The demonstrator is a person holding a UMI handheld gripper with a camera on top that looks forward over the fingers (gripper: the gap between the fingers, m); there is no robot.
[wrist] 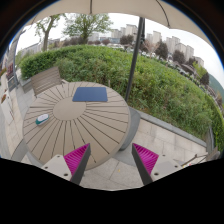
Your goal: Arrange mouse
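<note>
A small mouse [42, 119] lies near the left edge of a round slatted wooden table [85, 125]. A dark blue mouse mat [90, 94] lies flat on the table's far side. My gripper [112, 158] is held above the terrace floor, short of the table's near edge, well away from the mouse. Its two fingers [77, 160] with magenta pads stand wide apart with nothing between them.
A parasol pole [133, 62] rises just right of the table. A wooden chair [45, 79] stands behind the table to the left. A green hedge [150, 75] bounds the paved terrace; buildings lie beyond.
</note>
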